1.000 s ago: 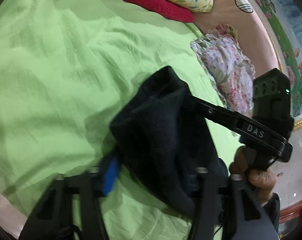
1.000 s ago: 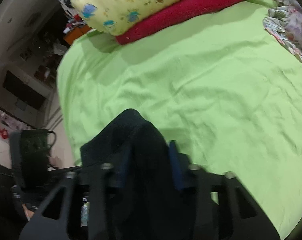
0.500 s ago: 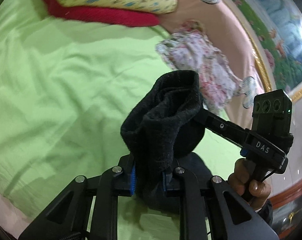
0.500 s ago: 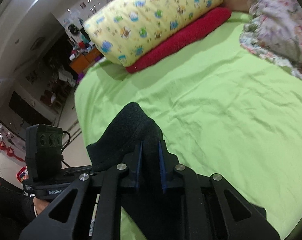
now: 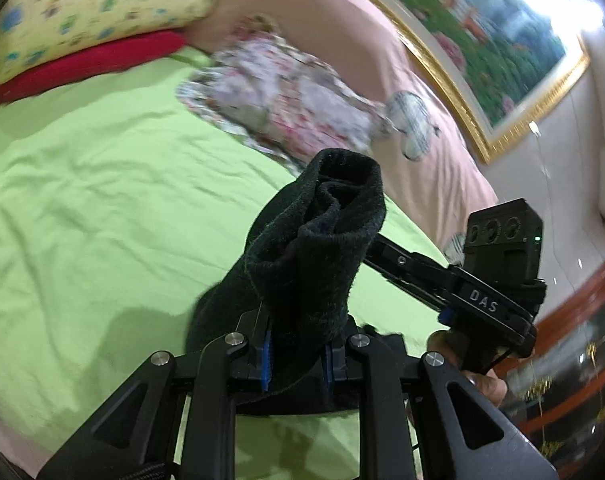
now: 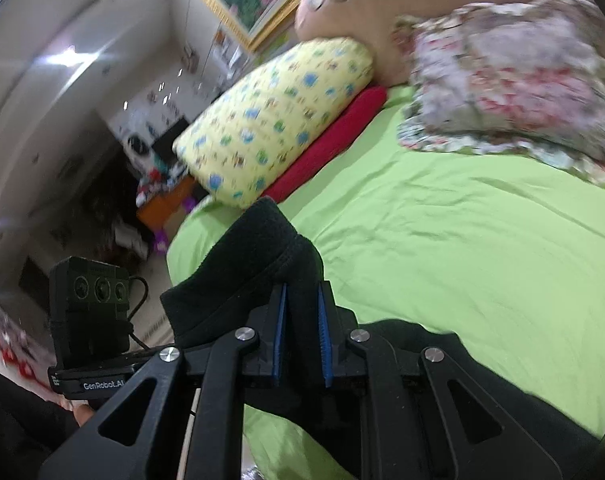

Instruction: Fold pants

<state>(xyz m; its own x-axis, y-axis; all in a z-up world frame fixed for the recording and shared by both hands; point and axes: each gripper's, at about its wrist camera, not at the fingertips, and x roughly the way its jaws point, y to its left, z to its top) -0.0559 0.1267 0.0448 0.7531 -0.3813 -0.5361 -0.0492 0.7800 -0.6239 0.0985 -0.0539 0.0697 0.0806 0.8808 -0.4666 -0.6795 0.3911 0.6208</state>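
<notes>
The black pants are bunched and lifted above the green bed sheet. My left gripper is shut on one fold of the dark cloth, which stands up past its blue pads. In the right wrist view my right gripper is shut on another part of the pants, with more black cloth trailing down to the lower right. The other gripper's body shows at the right in the left wrist view, held by a hand.
A yellow patterned pillow lies on a red towel at the head of the bed. A floral pillow sits against the pink headboard. Past the bed's left edge is a cluttered floor.
Both grippers have closed on the pants and risen with them, off the sheet. Both views have tilted up toward the pillows and the wall.
</notes>
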